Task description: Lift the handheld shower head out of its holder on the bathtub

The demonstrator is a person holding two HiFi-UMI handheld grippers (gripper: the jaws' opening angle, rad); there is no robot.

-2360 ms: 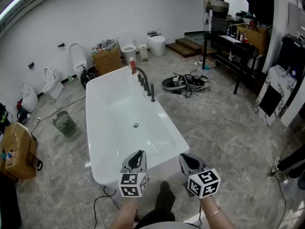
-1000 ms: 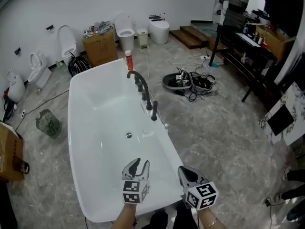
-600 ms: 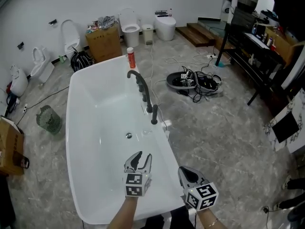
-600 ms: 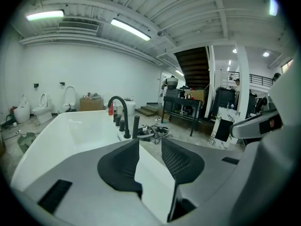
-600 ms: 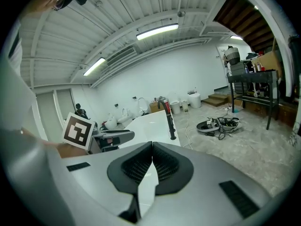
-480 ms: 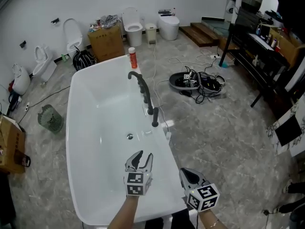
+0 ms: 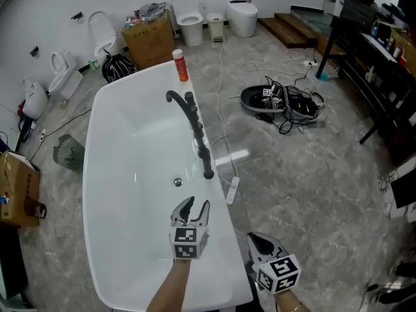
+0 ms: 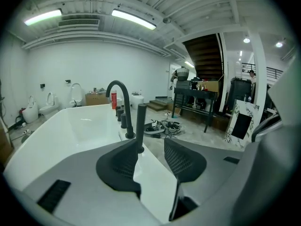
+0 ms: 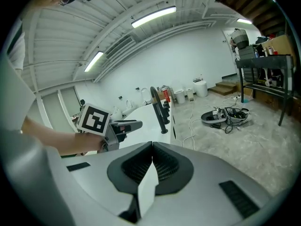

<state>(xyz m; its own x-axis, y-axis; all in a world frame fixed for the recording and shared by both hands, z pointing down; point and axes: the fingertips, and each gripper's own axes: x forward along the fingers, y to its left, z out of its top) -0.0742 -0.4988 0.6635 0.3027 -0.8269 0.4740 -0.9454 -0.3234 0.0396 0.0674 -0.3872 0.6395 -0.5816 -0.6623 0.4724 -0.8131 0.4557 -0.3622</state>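
Floor: grey marbled stone, with a cable pile lying at 1 o'clock of the tub, well apart from it.
Bathtub: white, freestanding, long axis running 12 to 6 o'clock in the head view; dark fittings lined along its 3 o'clock rim.
Cardboard box: brown, past the tub's 12 o'clock end.
Right tool: at 5 o'clock of the tub, outside its rim; jaws pressed together, nothing between them.
Left tool: over the tub's 3 o'clock rim; jaws wide apart and just been opening, nothing between the pads.
Spout: dark, arched over the basin at the 12 o'clock end of the fitting row, knobs behind it.
Handheld shower head: slim, dark, matte cylinder with a flat top, upright, seated in its holder on the rim at the row's 6 o'clock end; near the left tool at its 12 o'clock, not touching.
Same shower head, left gripper view: ahead of the jaws, just past the left jaw's tip.
Red bottle: upright on the rim at the tub's 1 o'clock corner.
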